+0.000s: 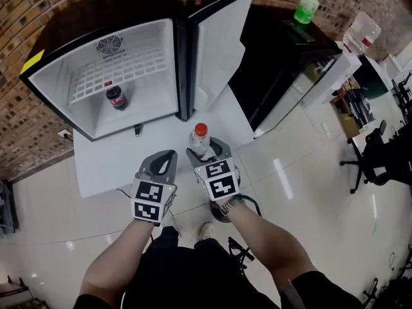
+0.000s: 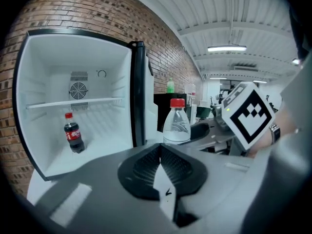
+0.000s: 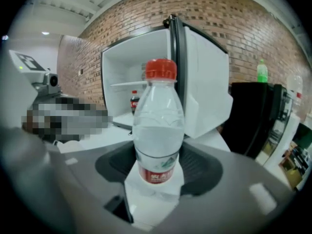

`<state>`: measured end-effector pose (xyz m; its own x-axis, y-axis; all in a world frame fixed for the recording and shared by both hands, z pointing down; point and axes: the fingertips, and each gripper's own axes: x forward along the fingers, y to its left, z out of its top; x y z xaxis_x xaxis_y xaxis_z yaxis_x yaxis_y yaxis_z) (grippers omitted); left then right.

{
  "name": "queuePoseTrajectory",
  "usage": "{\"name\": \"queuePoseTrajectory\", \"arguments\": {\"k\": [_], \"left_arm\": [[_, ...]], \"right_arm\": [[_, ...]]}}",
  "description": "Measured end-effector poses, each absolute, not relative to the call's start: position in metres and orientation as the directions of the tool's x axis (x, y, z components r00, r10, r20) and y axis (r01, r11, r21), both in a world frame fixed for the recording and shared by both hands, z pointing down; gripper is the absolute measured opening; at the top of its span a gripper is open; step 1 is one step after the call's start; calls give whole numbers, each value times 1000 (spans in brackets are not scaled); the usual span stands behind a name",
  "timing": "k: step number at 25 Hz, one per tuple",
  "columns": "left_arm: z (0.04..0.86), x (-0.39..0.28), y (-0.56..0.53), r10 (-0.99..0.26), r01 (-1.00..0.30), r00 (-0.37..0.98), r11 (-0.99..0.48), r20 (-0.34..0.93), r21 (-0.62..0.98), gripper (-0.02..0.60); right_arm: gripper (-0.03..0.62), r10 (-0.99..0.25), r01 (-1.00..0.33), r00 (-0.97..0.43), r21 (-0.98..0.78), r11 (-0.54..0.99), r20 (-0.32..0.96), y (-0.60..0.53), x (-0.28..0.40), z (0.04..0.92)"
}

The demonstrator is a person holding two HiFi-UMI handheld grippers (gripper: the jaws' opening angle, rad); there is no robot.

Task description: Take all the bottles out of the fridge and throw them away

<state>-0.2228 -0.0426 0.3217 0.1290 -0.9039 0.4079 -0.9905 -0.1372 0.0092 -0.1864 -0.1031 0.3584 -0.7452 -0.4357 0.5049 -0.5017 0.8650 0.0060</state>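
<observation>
Water bottle (image 3: 158,130) — clear plastic, red cap, red label band low on the body — is standing upright in the right gripper (image 3: 157,173). The jaws are clamping its lower body at the label. It is sitting outside the mini fridge (image 1: 161,56), in front of the open fridge door (image 1: 219,44) and above the white table (image 1: 96,166).

I cannot tell its fill level. I am judging it light, with a thin wall that will be giving under a hard squeeze and a smooth skin that may be slipping if it is damp from the cold. I am rating the low hold on the labelled section as sound, and I am keeping it upright for the carry.

The left gripper (image 2: 160,152) is hanging just beside the right one, jaws together with nothing between them.

A cola bottle (image 1: 116,98) is standing upright on the fridge floor, under the wire shelf (image 1: 122,69). I am judging it stiffer and heavier if it is full — mid-body is the place to take it.

A green bottle (image 1: 307,7) is standing on the black cabinet (image 1: 277,50), well apart from the fridge and outside the task.
</observation>
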Motion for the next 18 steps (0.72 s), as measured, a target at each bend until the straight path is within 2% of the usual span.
{"name": "queuePoseTrajectory", "arguments": {"k": [9, 18], "left_arm": [[353, -119, -57, -866, -971, 221, -239, 449, 18, 3], [409, -33, -66, -780, -938, 309, -345, 544, 37, 3]], "right_arm": [[273, -460, -570, -698, -36, 821, 549, -93, -73, 388], [272, -441, -648, -625, -113, 753, 644, -82, 21, 459]]}}
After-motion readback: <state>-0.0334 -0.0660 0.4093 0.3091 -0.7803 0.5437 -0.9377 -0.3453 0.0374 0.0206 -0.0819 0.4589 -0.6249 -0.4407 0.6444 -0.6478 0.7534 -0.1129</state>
